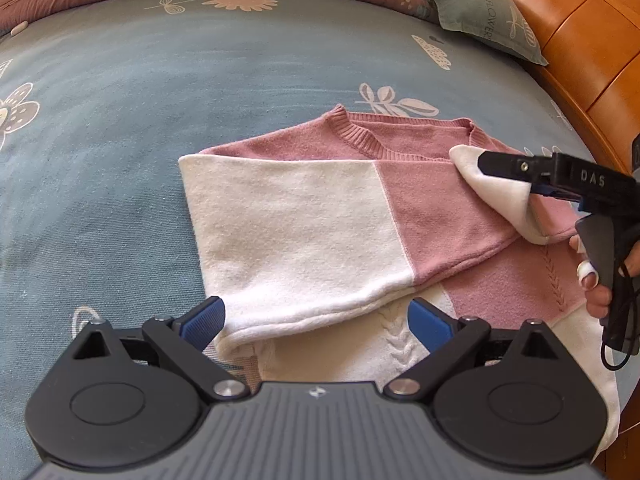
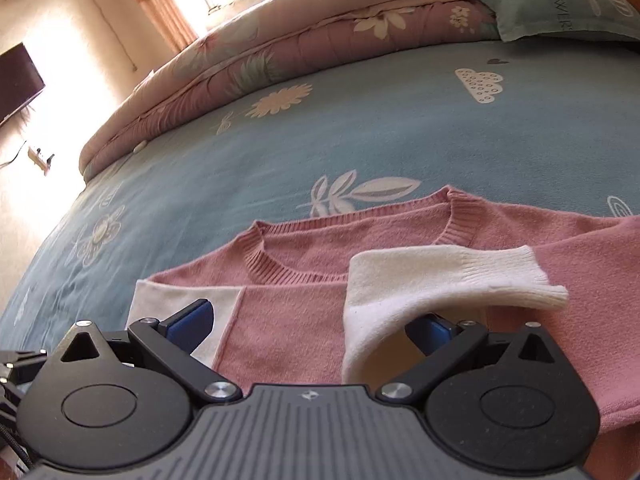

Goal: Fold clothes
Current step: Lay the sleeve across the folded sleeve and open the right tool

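A pink and white knit sweater [image 1: 436,208] lies flat on the blue flowered bedsheet [image 1: 120,120]. One sleeve [image 1: 288,232] is folded across its chest, white half to the left. My left gripper [image 1: 316,322] is open just above the sweater's white lower part, fingers either side of the folded sleeve's near edge. My right gripper [image 2: 316,322] is open low over the pink chest. The other sleeve's white cuff [image 2: 460,280] is draped over its right finger, whose pad [image 2: 432,330] shows beneath. In the left wrist view that cuff [image 1: 496,196] hangs on the right gripper's black body [image 1: 580,184].
A folded pink floral quilt [image 2: 280,52] runs along the far side of the bed, with a grey-green pillow [image 1: 480,16] beside it. An orange wooden headboard [image 1: 580,40] stands at the right. A person's hand [image 1: 596,288] holds the right gripper's handle. Open sheet lies left of the sweater.
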